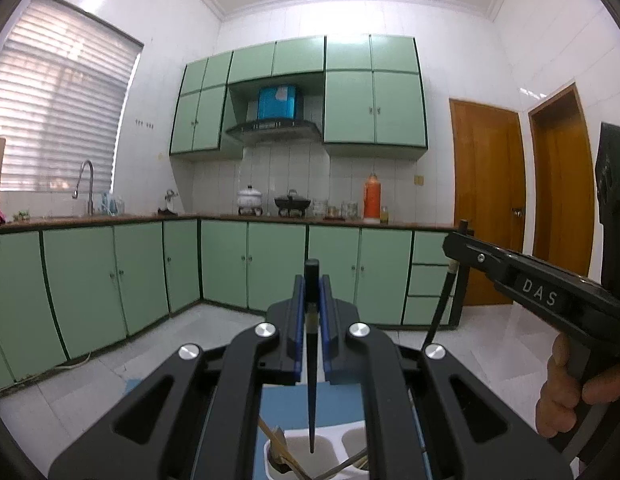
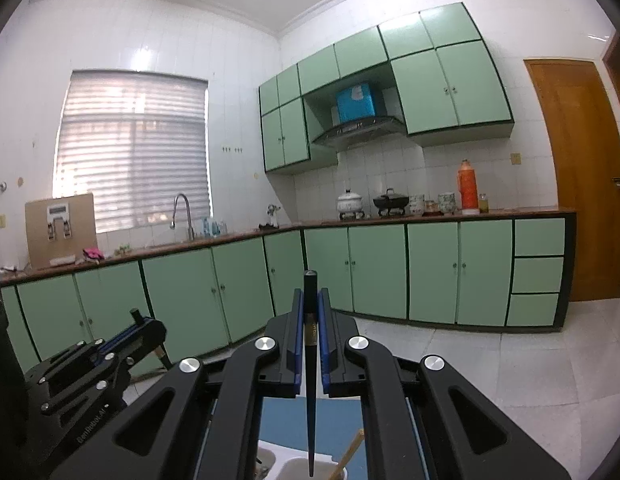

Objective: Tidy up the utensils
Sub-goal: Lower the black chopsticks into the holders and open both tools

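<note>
Green-cabinet kitchen [image 1: 246,268] behind, blue mat [image 1: 310,404] beneath. Left gripper [image 1: 311,304] clenched on a dark chopstick [image 1: 311,380], tip hanging over the white holder [image 1: 333,436] straight below the fingers. Right gripper [image 2: 310,312] likewise clamping a second chopstick [image 2: 311,392] above the holder. Best lowered vertically, tips inside one compartment, clear of the wooden utensil [image 1: 276,438], then released.

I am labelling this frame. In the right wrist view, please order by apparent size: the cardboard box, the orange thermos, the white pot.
1. cardboard box, largest, though it is nearer the camera.
2. orange thermos.
3. white pot; close to the thermos in area, so this order is unsure.
</note>
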Available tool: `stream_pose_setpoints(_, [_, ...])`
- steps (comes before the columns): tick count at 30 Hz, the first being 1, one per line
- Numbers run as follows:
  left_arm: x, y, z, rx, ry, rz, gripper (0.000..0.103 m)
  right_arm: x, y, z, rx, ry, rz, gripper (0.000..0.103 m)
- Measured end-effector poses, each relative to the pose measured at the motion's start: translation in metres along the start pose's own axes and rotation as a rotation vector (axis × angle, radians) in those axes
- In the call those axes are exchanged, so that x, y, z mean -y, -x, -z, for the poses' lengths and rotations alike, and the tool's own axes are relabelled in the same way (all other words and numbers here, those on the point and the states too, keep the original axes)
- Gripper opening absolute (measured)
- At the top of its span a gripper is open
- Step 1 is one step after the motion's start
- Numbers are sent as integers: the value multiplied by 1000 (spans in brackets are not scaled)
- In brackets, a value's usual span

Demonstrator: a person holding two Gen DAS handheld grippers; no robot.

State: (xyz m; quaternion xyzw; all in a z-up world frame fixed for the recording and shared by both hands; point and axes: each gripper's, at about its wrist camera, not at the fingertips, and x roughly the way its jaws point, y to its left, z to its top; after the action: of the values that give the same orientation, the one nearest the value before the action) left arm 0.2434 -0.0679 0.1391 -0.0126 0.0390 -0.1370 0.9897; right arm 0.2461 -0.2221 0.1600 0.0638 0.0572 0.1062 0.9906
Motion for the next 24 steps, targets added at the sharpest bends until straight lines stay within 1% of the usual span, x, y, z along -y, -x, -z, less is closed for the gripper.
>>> stream_pose_setpoints(5, [-11, -21, 21, -54, 9, 4, 6, 3, -21, 25, -70, -3, -15, 7])
stream_pose_setpoints(10, [-19, -35, 39, -97, 11, 3, 6, 6, -31, 45, -113, -10, -22, 7])
stream_pose_setpoints(21, [-31, -50, 68, -180, 11, 7, 6, 4, -45, 75, -204, -2, -26, 7])
stream_pose_setpoints(24, [-31, -49, 72, -174, 4, 5, 6, 4, -47, 81, -220, -3, -23, 7])
